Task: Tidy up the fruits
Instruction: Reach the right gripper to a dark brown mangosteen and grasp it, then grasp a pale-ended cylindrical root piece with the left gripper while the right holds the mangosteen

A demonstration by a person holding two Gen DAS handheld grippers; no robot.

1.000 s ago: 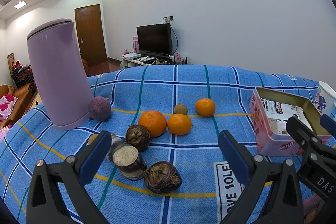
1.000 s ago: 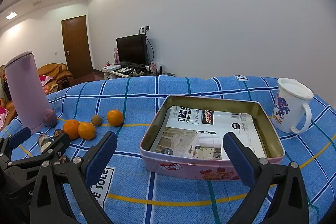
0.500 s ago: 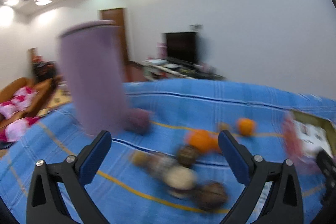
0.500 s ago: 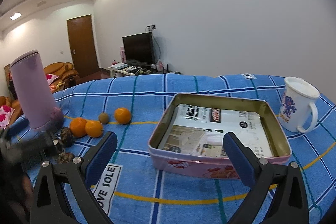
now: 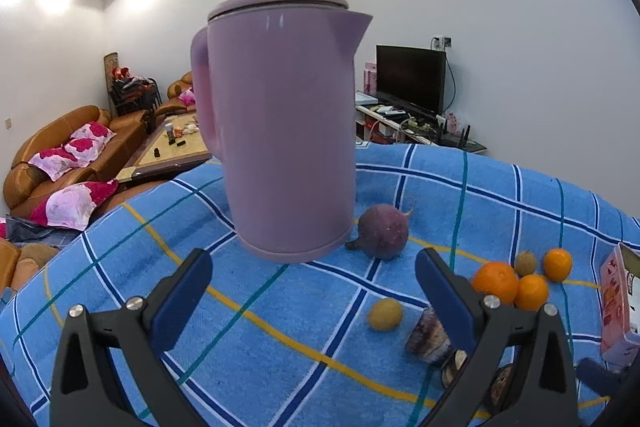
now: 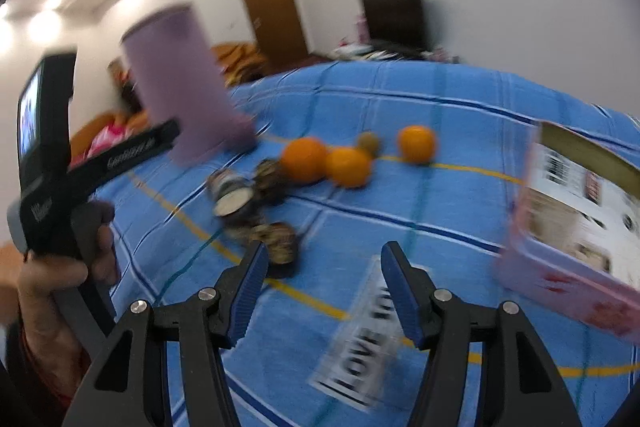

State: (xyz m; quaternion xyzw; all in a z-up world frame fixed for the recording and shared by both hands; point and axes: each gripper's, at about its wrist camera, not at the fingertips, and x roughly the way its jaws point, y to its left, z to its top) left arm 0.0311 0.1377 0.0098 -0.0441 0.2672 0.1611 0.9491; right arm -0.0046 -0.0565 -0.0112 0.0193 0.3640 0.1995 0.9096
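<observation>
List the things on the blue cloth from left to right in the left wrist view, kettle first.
Purple kettle → purple round fruit → small yellow fruit → largest orange → small brown fruit → far orange → pink tin.

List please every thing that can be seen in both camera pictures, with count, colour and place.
kettle: 1, lilac, standing upright on the blue checked cloth, far left
round fruit: 1, dark purple, right beside the kettle base
oranges: 3, orange, two touching, one apart to the right
small brownish fruit: 1, between the pair and the lone orange
small yellow fruit: 1, near the left gripper's right finger
dark cut pieces: several, brown with pale cut faces; blurred, count unclear
tin box: 1, pink, open, right side
left gripper: black, blue fingers, open, empty
right gripper: jaws closing, nothing between them
hand: 1, holding the left gripper's handle
</observation>
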